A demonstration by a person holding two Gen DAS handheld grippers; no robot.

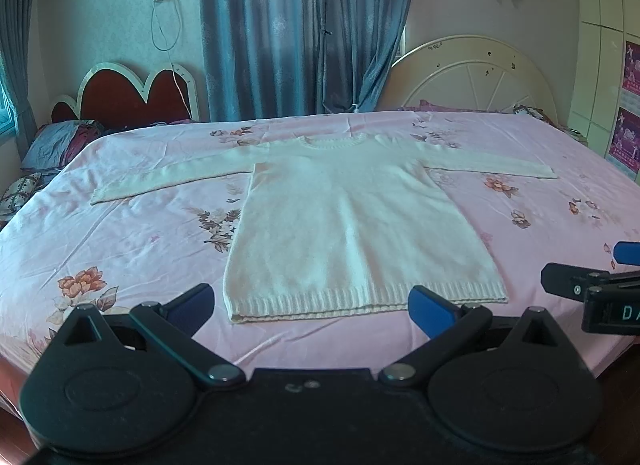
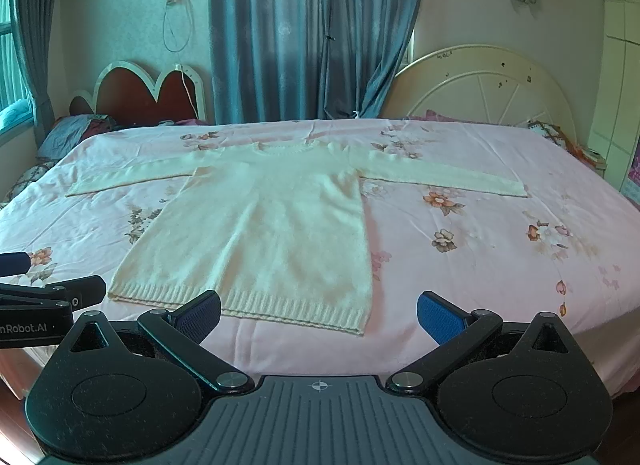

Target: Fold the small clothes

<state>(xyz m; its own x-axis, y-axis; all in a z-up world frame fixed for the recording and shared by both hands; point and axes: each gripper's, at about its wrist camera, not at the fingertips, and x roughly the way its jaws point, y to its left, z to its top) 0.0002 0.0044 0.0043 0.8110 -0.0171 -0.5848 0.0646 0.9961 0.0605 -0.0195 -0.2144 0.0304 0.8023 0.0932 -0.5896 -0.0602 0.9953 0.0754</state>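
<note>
Sweater flat before both gaping claws

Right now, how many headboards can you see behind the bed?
2: a red heart-shaped headboard at the far left beside the curtain, and a cream arched headboard at the far right. More could be hidden outside the views.

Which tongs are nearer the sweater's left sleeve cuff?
Left. The left tongs hover at the hem, below that sleeve cuff; the right tongs hang further right.
</note>
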